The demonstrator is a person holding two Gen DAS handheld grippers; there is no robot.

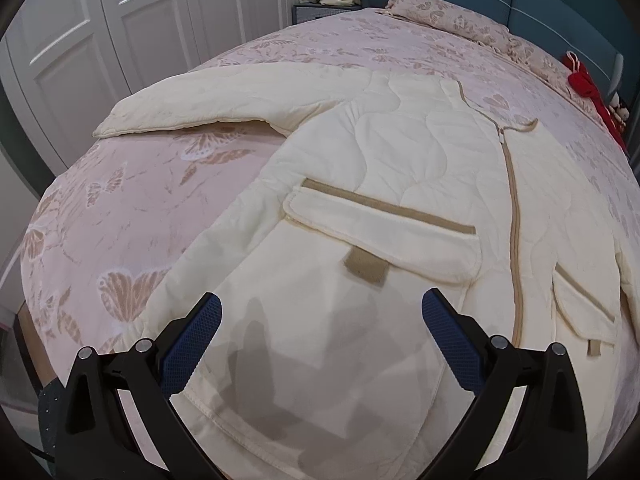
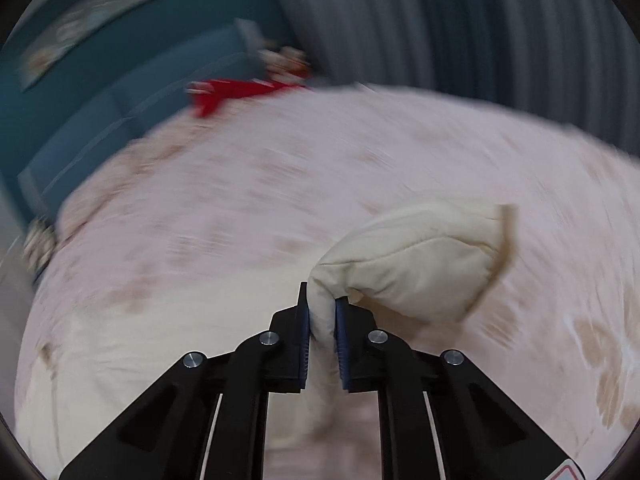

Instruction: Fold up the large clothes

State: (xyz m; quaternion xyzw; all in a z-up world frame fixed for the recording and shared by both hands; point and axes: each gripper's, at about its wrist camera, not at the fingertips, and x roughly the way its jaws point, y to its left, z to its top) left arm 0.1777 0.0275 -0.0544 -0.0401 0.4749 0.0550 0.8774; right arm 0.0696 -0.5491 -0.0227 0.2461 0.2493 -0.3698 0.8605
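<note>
The cream quilted jacket (image 1: pixel 400 168) lies front-up on the bed (image 1: pixel 120 208); judged soft, bulky and light, best gripped at cuffs or hem. Left claw (image 1: pixel 322 336) hovers wide above the hem. Only the right view shows the right claw (image 2: pixel 321 312) clamping the sleeve end (image 2: pixel 416 264).

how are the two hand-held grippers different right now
The left hand-held gripper is wide open, holding nothing, above the cream jacket. The right hand-held gripper is shut on a sleeve, lifting it. The left view is sharp; the right is motion-blurred. Both have black frames and blue pads.
</note>
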